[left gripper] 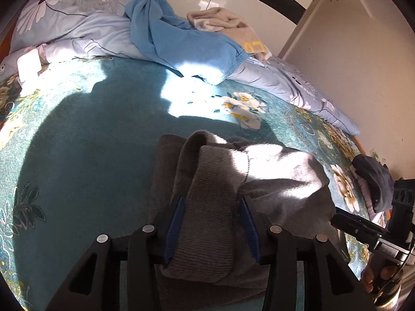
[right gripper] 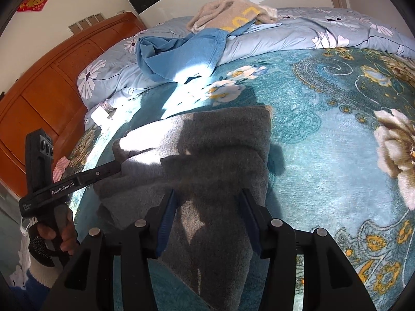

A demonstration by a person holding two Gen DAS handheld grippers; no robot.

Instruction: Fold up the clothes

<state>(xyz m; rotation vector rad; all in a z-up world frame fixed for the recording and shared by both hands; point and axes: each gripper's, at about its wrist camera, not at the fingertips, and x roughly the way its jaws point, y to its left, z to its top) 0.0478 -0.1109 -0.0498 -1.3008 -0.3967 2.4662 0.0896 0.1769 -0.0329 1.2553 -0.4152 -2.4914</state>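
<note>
The left gripper (left gripper: 212, 223) stands partly open with a ribbed grey cuff between its blue pads, not clearly pinched. The right gripper (right gripper: 207, 217) likewise straddles the grey sweater (right gripper: 207, 140), folded thick on the teal floral blanket (right gripper: 324, 119). Beyond it lie a blue garment (left gripper: 181, 46) and a beige garment (right gripper: 233, 10).

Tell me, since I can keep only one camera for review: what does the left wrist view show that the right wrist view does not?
Only the left wrist view shows a dark garment at the bed's edge and the ribbed cuff of the grey sweater lying between the left gripper's fingers.

Only the right wrist view shows the wooden headboard and a red wall decoration.

Both show the grey sweater, the blue garment, the beige garment and the teal floral blanket.
</note>
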